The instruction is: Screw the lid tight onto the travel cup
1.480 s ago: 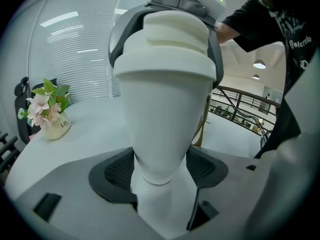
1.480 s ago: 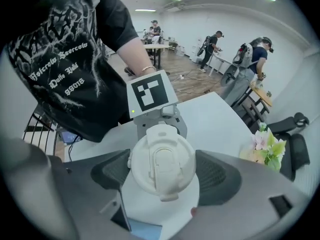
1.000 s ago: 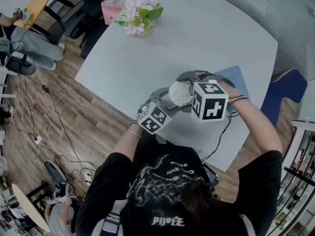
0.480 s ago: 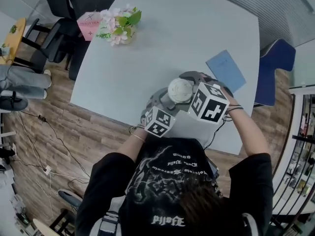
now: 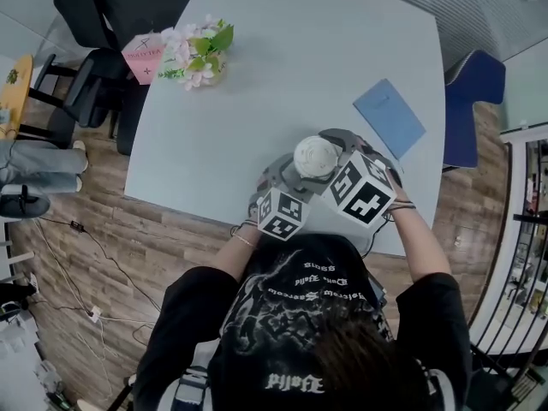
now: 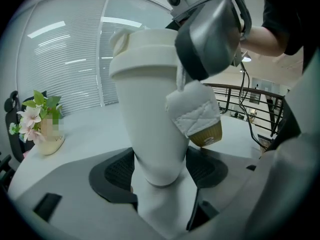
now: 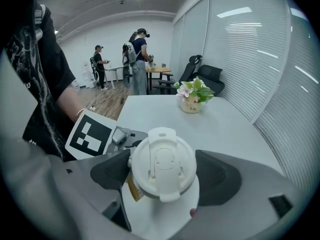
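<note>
A white travel cup (image 6: 150, 109) stands upright over the near edge of the table, with its white flip lid (image 7: 162, 165) on top. My left gripper (image 6: 160, 170) is shut on the cup's lower body, a dark pad pressing each side. My right gripper (image 7: 165, 174) comes down from above and its pads sit against opposite sides of the lid's rim, shut on it. In the head view the lid (image 5: 315, 156) shows between the left marker cube (image 5: 282, 214) and the right marker cube (image 5: 364, 191). A small quilted tag (image 6: 196, 115) hangs from the cup.
The pale table (image 5: 257, 101) carries a flower pot (image 5: 197, 54) at the far left, with a pink card (image 5: 145, 56) beside it, and a blue booklet (image 5: 390, 118) to the right. Dark chairs (image 5: 94, 101) stand left, a blue seat (image 5: 467, 101) right. People (image 7: 137, 59) stand far off.
The right gripper's marker cube has rolled around the lid while staying over the cup. The left gripper and the cup have kept their place. The head view has shifted.
</note>
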Demonstrator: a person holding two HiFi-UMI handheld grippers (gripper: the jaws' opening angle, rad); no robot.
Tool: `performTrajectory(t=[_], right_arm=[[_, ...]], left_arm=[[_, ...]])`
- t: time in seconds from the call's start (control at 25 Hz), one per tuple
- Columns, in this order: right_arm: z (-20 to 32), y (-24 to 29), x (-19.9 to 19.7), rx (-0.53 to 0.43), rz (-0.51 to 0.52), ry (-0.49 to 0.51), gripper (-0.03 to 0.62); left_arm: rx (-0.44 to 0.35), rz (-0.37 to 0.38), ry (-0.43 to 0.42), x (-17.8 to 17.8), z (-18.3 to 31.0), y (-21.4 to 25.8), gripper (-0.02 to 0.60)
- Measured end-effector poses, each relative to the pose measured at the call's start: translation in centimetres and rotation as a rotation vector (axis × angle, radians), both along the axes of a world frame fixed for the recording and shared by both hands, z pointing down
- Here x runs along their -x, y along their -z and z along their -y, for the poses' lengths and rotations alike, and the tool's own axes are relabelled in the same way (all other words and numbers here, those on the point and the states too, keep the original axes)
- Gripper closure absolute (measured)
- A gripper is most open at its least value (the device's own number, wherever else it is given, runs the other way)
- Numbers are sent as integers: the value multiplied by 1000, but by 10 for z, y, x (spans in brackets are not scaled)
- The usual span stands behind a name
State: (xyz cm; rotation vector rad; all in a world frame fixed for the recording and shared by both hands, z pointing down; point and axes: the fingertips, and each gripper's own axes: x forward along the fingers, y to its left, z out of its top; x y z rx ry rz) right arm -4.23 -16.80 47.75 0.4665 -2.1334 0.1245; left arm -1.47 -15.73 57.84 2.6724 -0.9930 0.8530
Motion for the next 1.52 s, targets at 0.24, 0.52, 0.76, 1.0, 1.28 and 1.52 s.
performTrajectory(t=[0.24, 0.52, 0.76, 1.0, 1.28, 1.52], right_arm=[[0, 2, -3, -1, 11, -111, 181], [3, 2, -4, -12, 44, -219, 183], [8, 2, -7, -24, 74, -367, 183], [4, -1, -8, 9, 137, -314, 177], [10, 52, -20, -25, 275, 7, 161], [-2, 59, -23, -188, 20, 539, 177]], left_arm=[[-7, 17, -11, -1, -2, 1, 236], [-35, 27, 5, -1, -2, 0, 238], [-48, 25, 12, -2, 1, -2, 238], [-32, 1, -13, -3, 0, -3, 238], [-19, -1, -75, -1, 0, -1, 238], [-4, 12, -169, 1, 2, -3, 238]])
